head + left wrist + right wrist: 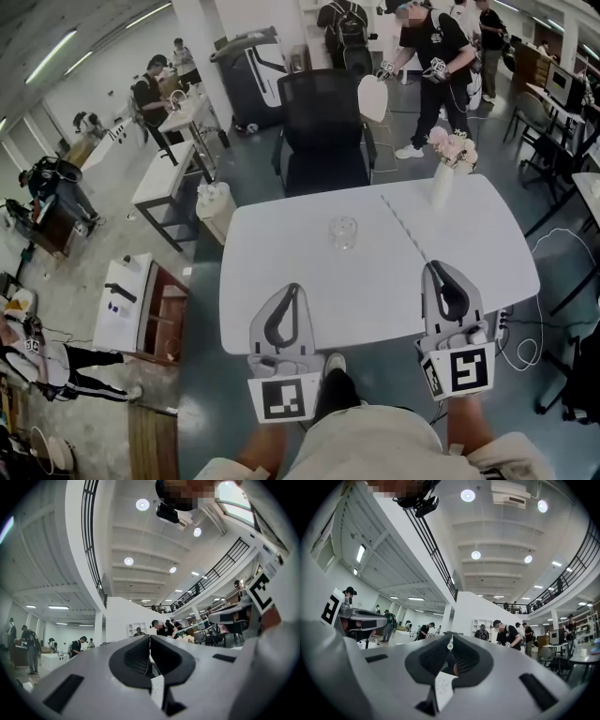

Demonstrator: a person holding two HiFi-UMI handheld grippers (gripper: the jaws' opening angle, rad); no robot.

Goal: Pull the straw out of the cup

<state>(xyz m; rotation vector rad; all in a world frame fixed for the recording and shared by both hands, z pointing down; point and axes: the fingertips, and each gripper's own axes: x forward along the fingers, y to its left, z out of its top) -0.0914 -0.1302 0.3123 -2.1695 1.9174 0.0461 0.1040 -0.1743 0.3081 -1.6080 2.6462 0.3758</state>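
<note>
A clear empty cup (pixel 343 232) stands near the middle of the white table (pixel 281 262). The thin pale straw (pixel 403 228) is outside the cup and runs as a slanted line from my right gripper (pixel 434 266) toward the far side of the table. In the right gripper view the straw's end (pixel 450 644) sticks out between the closed jaws of my right gripper (pixel 450 638), which is shut on it. My left gripper (pixel 295 287) hovers at the table's near edge, left of and nearer than the cup. Its jaws meet at the tips with nothing between them (pixel 150 637).
A white vase (pixel 442 186) with pink flowers (pixel 453 148) stands at the table's far right. A black office chair (pixel 324 131) is behind the table. Other tables and several people fill the room beyond. A cable (pixel 525 349) lies on the floor at the right.
</note>
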